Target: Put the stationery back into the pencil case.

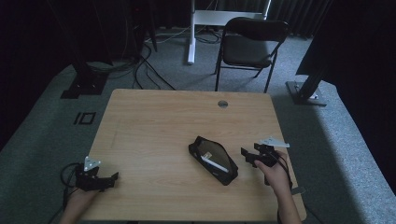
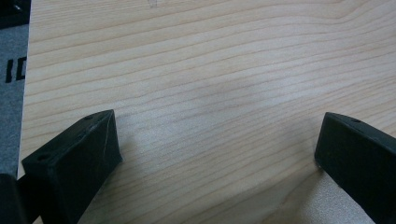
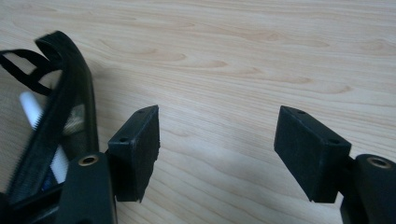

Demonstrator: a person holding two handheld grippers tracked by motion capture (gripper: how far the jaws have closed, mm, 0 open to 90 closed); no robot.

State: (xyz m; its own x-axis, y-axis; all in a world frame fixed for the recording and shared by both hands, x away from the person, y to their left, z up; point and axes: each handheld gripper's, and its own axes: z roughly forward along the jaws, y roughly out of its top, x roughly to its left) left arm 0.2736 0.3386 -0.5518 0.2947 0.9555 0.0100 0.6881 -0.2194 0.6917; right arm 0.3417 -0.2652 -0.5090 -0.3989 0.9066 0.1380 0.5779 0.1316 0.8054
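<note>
The right hand-held gripper [image 1: 247, 156] hovers low, jaws spread and empty, just right of the open black pouch [image 1: 213, 160] lying mid-table [image 1: 154, 126]. The left hand-held gripper [image 1: 112, 178], spread too, rests near the table's left front corner, pointing right.

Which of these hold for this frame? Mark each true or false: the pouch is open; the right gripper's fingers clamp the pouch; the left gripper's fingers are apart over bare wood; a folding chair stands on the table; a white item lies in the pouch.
1. The pouch is open: true.
2. The right gripper clamps it: false; its fingers stand apart beside the pouch, nothing between them.
3. The left gripper fingers are apart over bare table: true.
4. A chair stands on the table: false; it stands on the floor beyond.
5. A white item lies inside: true.
</note>
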